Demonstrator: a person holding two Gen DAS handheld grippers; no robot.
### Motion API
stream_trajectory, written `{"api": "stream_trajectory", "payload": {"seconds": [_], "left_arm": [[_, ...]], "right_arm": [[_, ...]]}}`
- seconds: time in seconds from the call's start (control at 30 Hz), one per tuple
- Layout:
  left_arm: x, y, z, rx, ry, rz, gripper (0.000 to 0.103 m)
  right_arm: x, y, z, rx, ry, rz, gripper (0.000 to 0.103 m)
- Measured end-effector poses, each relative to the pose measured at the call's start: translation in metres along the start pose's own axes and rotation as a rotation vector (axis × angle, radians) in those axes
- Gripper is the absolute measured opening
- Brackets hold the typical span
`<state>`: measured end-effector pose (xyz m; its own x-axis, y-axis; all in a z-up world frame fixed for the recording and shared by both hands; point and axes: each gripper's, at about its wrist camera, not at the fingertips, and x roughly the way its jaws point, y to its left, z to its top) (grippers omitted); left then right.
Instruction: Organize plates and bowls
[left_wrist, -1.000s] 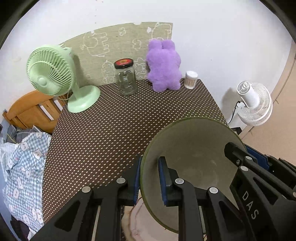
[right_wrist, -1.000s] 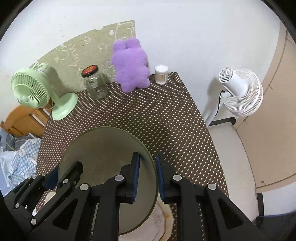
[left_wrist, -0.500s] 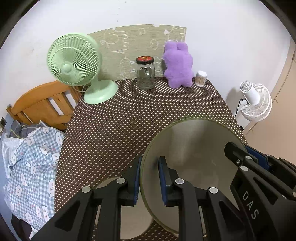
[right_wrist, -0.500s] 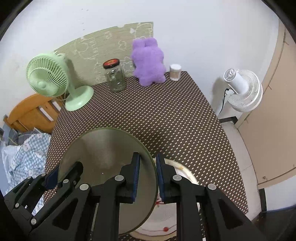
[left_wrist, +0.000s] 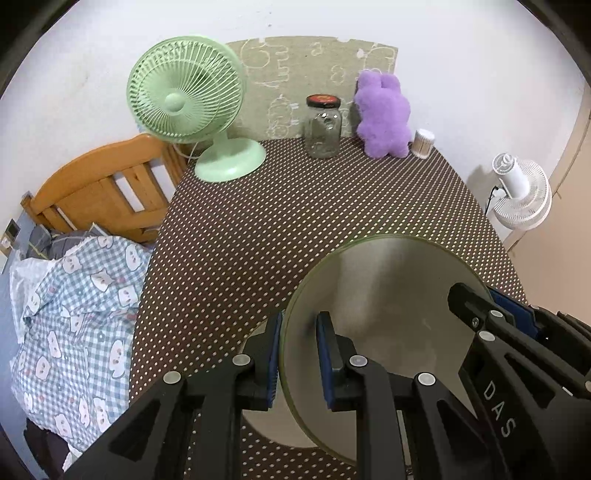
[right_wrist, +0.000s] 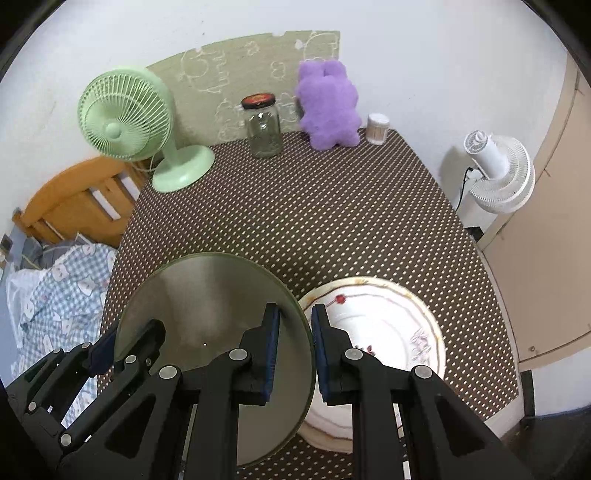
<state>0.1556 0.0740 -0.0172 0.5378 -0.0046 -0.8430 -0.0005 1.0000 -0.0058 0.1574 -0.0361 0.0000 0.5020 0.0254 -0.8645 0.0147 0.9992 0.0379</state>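
Olive-green and matte, the round plate (left_wrist: 384, 332) hangs between both tools, each pinching an opposite edge of its rim: the left tool (left_wrist: 298, 354) clamps the left edge, the right tool (right_wrist: 294, 350) the right edge, blue pads pressed onto the thin rim. The plate is tilted, its face turned toward the cameras, and it is clear of the counter (right_wrist: 332, 221).

Against the views of a second ago, the whole scene has slid: the green fan (left_wrist: 184, 92), the lidded glass jar (left_wrist: 322, 127) and the purple plush toy (left_wrist: 384, 114) now sit farther off at the back of the counter, so the pair of tools has pulled back toward the near edge, carrying the plate with it. The grip looks the same throughout. What has come into sight matters more: a white plate with a floral pattern (right_wrist: 391, 332) now shows nearly whole just right of the carried plate in the right wrist view, and a pale disc (left_wrist: 266, 424), probably another dish, lies on the counter under the left tool.

My reading is that the green plate is being brought over a stacking spot; which of the two dishes it is meant for I cannot tell. Lowering it will need both hands level to avoid a rim-first knock.
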Motion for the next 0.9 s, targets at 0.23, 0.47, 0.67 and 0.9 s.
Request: {"api": "stream_trajectory", "payload": {"seconds": [0.23, 0.47, 0.67, 0.9], "left_arm": [[0.01, 0.018, -0.012, -0.02, 0.039, 0.008, 0.016], [0.022, 0.032, -0.022, -0.03, 0.072, 0.021, 0.016], [0.035, 0.041, -0.026, -0.037, 0.105, 0.03, 0.016], [0.052, 0.052, -0.032, -0.037, 0.142, 0.029, 0.016]], "right_arm": [[0.013, 0.017, -0.012, -0.019, 0.039, 0.013, 0.021], [0.028, 0.029, -0.017, -0.035, 0.075, 0.025, 0.021], [0.042, 0.039, -0.021, -0.046, 0.109, 0.031, 0.021], [0.059, 0.05, -0.026, -0.056, 0.144, 0.026, 0.021]]}}
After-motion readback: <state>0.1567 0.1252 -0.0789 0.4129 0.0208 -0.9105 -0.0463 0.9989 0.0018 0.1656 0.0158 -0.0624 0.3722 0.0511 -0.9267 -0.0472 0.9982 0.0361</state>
